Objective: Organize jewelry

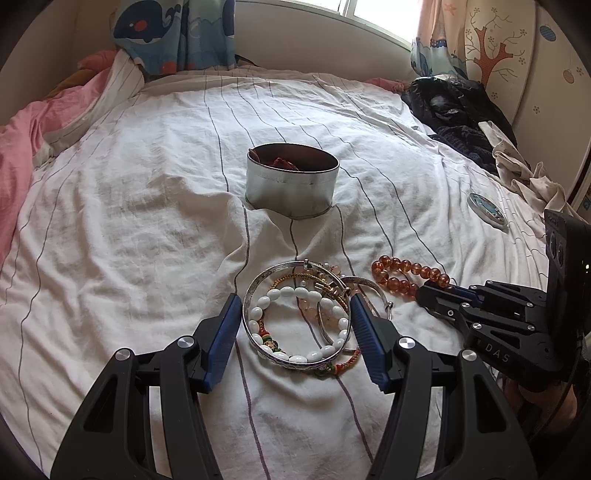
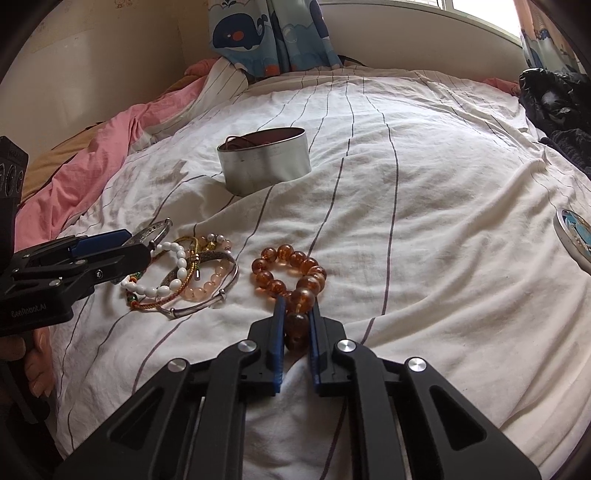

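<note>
Right wrist view gives you the widest read: your bed is covered by a white sheet with thin dark stripes (image 2: 424,229), rumpled into soft folds, with a pink quilt (image 2: 92,158) bunched along its left edge and a whale-print curtain (image 2: 266,33) hanging at the far end under the window. On the far right a black heap of clothing (image 2: 554,99) lies on the sheet. Near the middle of the bed stands an oval metal tin (image 2: 264,162), lid off, with something dark red inside; its decorated lid (image 2: 574,236) lies flat well apart, at the right edge. Your right gripper (image 2: 297,315) has its blue pads drawn close together, pinching the nearest large bead of the amber bead bracelet (image 2: 291,273), whose loop lies on the sheet just ahead of the fingertips. In the left wrist view your left gripper (image 1: 293,332) stands spread, one pad on each side of the pile of bangles and bracelets, touching nothing you can be sure of. That pile sits just left of the amber beads and nearer you than the tin: a silver bangle (image 1: 255,291) rings a white bead bracelet (image 1: 314,295), a second silver bangle (image 1: 369,291) overlaps it on the right, and a pale pink bead bracelet (image 2: 210,280), gold chains and a red-green braided cord (image 1: 345,363) are tangled among them.
</note>
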A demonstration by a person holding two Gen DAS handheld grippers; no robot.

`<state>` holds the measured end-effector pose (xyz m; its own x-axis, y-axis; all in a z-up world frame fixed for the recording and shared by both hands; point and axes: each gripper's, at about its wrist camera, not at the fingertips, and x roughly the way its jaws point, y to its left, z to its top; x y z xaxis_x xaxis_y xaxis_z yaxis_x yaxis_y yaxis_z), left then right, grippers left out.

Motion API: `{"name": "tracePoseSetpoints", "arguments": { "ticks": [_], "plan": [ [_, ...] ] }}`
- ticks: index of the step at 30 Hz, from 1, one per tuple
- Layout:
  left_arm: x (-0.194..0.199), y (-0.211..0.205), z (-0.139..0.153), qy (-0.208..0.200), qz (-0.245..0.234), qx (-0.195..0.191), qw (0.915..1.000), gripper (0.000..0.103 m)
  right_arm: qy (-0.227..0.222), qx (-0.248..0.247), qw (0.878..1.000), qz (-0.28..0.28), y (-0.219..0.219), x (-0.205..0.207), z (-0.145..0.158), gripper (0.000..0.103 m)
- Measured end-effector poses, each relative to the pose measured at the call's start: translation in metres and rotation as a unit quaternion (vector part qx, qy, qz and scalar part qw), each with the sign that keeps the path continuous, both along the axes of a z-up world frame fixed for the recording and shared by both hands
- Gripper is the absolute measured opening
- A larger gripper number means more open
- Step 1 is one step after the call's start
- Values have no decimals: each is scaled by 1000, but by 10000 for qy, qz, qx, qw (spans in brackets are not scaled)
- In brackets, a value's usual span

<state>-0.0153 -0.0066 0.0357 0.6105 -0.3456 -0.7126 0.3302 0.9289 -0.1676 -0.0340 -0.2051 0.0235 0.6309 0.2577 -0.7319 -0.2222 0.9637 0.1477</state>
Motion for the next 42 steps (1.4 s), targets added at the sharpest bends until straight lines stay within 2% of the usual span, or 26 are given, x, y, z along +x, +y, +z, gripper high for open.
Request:
{"name": "tracePoseSetpoints", "arguments": {
  "ticks": [42],
  "plan": [
    [0,-2,0,1,-6,2,10000,57,20,-47,10000,15,4,1,-2,12]
  ]
}}
